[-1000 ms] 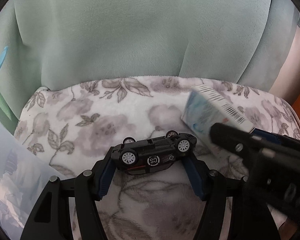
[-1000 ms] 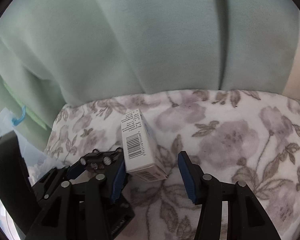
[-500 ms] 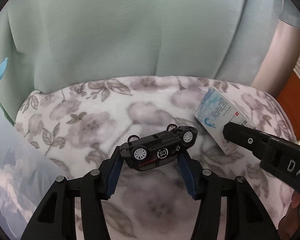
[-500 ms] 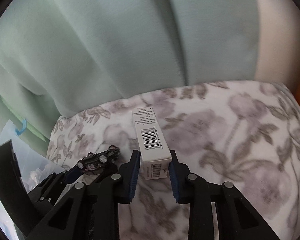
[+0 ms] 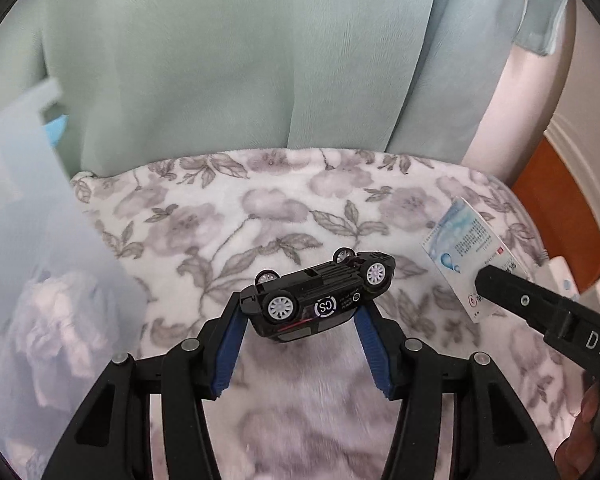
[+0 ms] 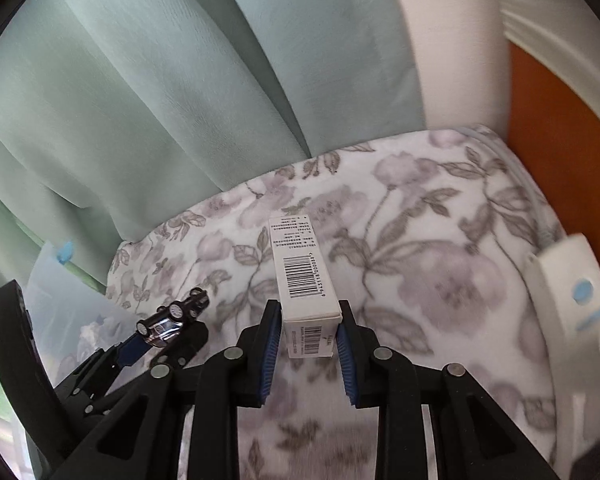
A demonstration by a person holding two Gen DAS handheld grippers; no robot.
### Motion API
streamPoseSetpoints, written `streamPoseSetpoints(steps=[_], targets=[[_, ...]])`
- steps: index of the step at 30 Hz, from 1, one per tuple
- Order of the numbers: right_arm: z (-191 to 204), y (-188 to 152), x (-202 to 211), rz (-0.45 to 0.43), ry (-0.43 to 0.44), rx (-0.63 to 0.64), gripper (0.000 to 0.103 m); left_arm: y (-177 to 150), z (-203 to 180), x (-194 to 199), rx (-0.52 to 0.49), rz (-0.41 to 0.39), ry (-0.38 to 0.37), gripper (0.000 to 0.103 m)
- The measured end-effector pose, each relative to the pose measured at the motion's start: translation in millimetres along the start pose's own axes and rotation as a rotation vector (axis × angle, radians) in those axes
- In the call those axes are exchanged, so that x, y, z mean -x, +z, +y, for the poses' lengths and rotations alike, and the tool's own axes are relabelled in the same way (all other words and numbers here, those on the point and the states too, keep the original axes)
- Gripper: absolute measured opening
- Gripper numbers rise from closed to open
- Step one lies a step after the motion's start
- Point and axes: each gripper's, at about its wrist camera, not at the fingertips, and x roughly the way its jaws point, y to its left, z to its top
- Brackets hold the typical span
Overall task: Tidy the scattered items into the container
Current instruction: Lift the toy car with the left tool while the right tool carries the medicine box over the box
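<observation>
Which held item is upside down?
The toy car in the left hand-held gripper, wheels up; the right hand-held gripper holds a box.

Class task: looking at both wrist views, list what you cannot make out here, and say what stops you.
- Clear container, left wrist view: cut off by the edge; contents blurred behind its wall.
- Small box, right wrist view: print too small to read.
- White object, right wrist view: blurred at the edge, unidentifiable.
- Toy car: upside down, top hidden.

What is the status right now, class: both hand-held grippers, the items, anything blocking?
Left hand-held gripper shut on upside-down toy car. Right hand-held gripper shut on white carton. Translucent container at left. Nothing seen blocking.
</observation>
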Motion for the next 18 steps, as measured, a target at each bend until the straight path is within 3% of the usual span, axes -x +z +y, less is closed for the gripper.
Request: streamPoseSetpoints(steps=[18], targets=[[39.7, -22.3, 155.5, -0.202, 0.097, -0.050, 0.029, 1.0, 7.1, 168.0, 0.018, -0.203, -0.041, 0.056]])
